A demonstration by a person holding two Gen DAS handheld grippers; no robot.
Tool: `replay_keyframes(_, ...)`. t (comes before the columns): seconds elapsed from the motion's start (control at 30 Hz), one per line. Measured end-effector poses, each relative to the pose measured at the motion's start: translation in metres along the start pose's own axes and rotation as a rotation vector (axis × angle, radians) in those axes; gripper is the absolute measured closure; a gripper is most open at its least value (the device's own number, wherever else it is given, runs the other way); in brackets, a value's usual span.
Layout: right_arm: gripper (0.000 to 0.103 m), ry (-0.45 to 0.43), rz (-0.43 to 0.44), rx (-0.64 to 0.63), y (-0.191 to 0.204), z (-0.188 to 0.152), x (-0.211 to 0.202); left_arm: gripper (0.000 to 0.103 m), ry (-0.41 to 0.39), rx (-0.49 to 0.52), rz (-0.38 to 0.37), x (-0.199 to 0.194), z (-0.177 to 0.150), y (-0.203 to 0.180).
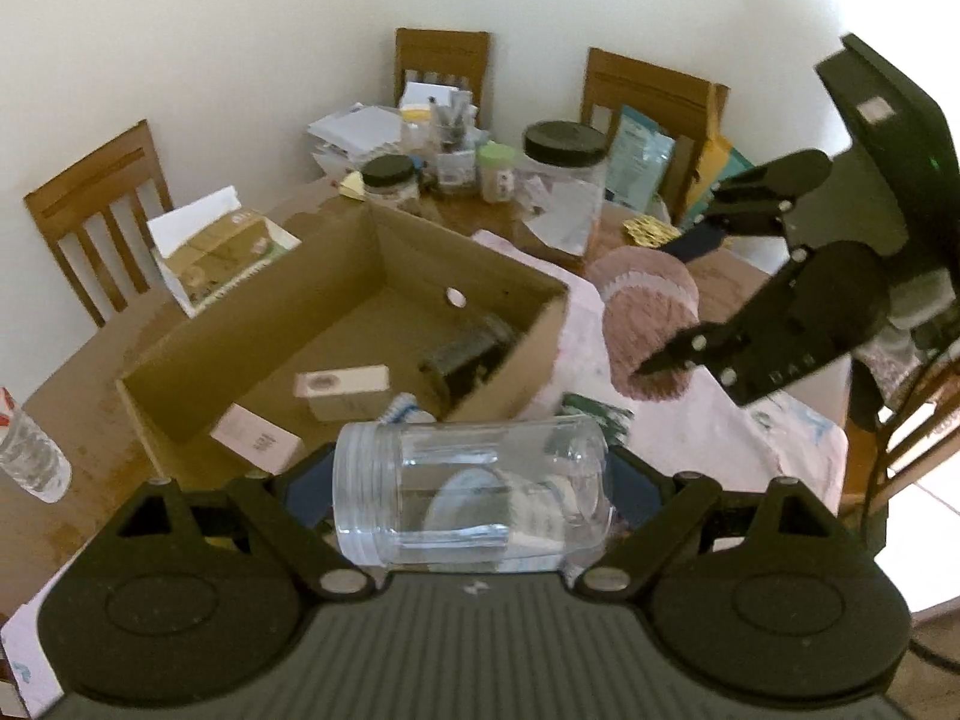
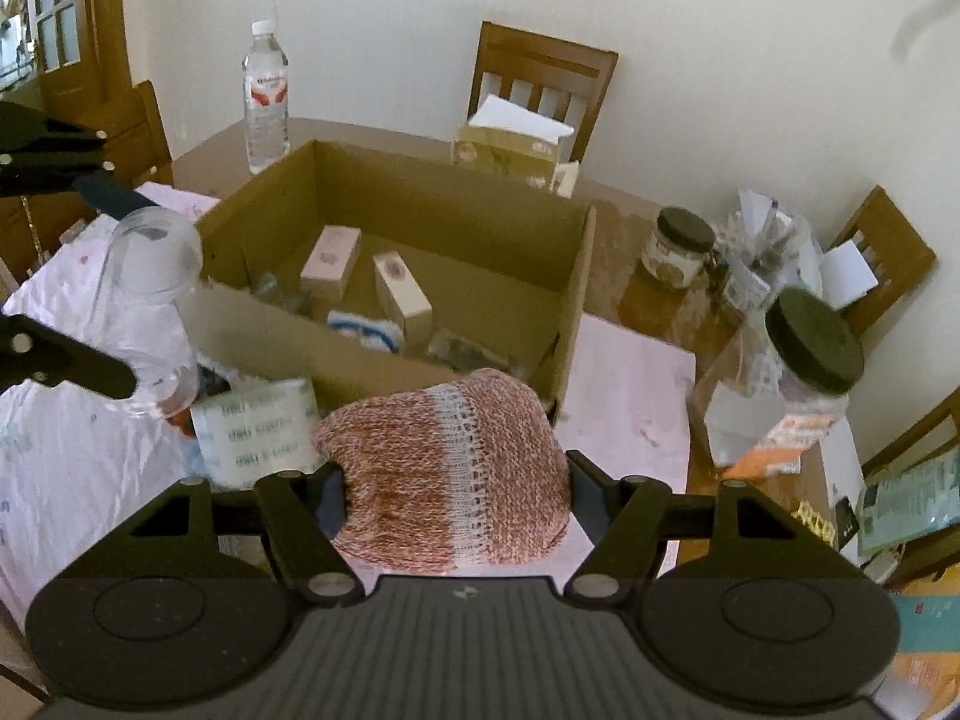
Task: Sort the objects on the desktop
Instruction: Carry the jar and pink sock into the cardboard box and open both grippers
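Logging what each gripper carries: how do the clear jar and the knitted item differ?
The clear jar is rigid and transparent, lidless, lying sideways in the left gripper. The knitted item is soft, opaque, pink-and-white, bunched in the right gripper. Both are held near the cardboard box.

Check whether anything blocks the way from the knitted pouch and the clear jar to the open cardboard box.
Nothing visible does. The right gripper holds the knitted pouch just short of the cardboard box, the left gripper holds the clear jar, and only the box's near wall lies ahead of each.
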State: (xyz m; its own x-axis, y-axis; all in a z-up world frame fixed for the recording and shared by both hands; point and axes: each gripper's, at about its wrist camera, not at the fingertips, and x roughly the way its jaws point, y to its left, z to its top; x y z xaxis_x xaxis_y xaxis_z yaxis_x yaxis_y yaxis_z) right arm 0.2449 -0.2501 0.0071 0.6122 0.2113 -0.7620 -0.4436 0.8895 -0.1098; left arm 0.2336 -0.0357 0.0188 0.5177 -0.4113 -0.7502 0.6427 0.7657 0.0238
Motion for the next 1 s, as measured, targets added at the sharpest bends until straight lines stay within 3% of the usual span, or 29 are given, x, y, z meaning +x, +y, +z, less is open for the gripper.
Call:
replay_keyframes(0.5,0.028,-0.045,0.014,-0.025,0.0,0.039,0.014,0.012,-0.004,-0.026,0.07,0.022,0.036,0.036)
replay_keyframes(1.0,0.028,-0.011,0.051,-0.02,-0.019,0.069,0.071,0.012,0.034,-0.069,0.09,0.073,0.059,0.083)
